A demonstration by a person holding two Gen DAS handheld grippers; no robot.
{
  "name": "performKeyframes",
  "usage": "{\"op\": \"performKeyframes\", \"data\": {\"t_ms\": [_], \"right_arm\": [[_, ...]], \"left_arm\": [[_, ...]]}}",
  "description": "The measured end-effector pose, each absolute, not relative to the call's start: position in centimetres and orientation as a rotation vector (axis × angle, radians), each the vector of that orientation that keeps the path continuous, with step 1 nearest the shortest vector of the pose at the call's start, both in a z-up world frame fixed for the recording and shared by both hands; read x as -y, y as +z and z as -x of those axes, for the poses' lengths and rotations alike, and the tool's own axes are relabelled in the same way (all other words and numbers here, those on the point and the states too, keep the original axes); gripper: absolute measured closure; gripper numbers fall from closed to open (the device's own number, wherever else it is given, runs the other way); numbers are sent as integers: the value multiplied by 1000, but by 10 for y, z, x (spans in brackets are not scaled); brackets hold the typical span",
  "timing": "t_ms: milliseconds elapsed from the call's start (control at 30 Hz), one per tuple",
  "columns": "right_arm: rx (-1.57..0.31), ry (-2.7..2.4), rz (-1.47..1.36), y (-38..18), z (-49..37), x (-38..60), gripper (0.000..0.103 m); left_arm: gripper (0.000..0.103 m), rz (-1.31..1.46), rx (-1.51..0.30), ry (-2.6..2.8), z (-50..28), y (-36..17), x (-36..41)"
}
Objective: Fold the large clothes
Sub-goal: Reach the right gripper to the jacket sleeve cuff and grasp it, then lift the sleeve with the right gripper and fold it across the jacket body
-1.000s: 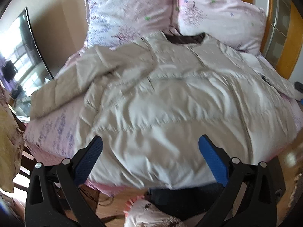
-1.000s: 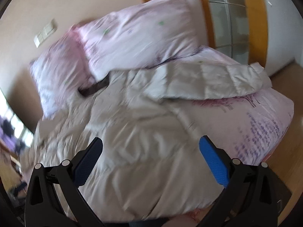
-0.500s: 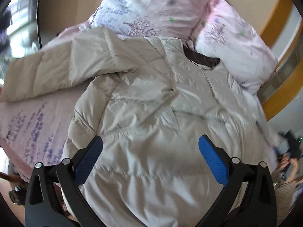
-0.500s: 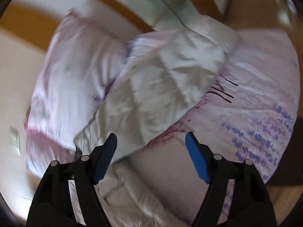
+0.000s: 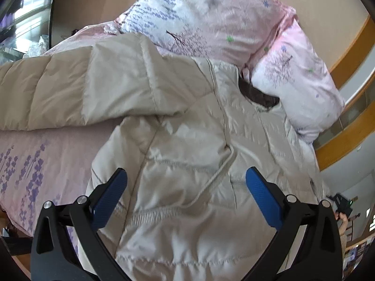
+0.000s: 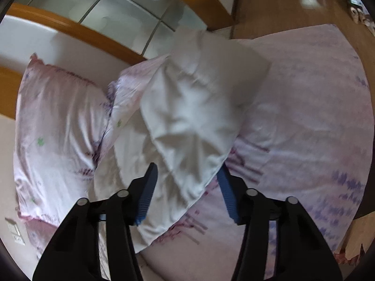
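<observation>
A: How are the claws standing?
B: The left gripper (image 5: 186, 187) is gaping wide over the beige puffer jacket (image 5: 199, 152), gripping nothing. The right gripper (image 6: 187, 180) has just been closing around the jacket's sleeve (image 6: 194, 117).
A: And the jacket?
B: It is lying spread on the pink bedspread (image 6: 304, 117), collar toward the pillows (image 5: 211, 18) at twelve o'clock.

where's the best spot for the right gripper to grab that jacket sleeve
Grip the sleeve at its near edge, where it lies flat on the bedspread and tapers toward the right gripper. Come in low from the bed's side, along the sleeve. The jaws have just been closing with that edge between them, not yet clamped.
</observation>
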State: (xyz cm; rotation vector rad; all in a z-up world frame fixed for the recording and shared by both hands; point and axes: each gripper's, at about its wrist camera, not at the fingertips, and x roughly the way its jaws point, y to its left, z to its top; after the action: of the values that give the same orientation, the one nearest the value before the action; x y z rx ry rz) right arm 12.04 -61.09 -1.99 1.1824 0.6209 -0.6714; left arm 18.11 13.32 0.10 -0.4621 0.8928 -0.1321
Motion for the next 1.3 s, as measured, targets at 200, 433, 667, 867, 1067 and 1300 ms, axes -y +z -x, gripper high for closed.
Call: {"op": "performKeyframes", "data": {"t_ms": [200, 433, 667, 867, 1067, 1300], "right_arm": [[-608, -710, -1184, -27, -112, 623, 69], [-592, -739, -935, 7, -132, 610, 98], [-535, -689, -683, 65, -160, 576, 98], [-479, -556, -441, 119, -197, 512, 98], [-456, -343, -237, 150, -238, 424, 99], [-536, -25, -97, 146, -273, 309, 99]], "left_arm": [[2, 472, -859, -128, -186, 1, -139], [2, 459, -835, -135, -188, 2, -145], [2, 462, -817, -132, -187, 0, -151], [2, 434, -757, -130, -182, 8, -154], [2, 465, -769, -171, -185, 15, -163], [2, 515, -766, -164, -184, 16, -176]]}}
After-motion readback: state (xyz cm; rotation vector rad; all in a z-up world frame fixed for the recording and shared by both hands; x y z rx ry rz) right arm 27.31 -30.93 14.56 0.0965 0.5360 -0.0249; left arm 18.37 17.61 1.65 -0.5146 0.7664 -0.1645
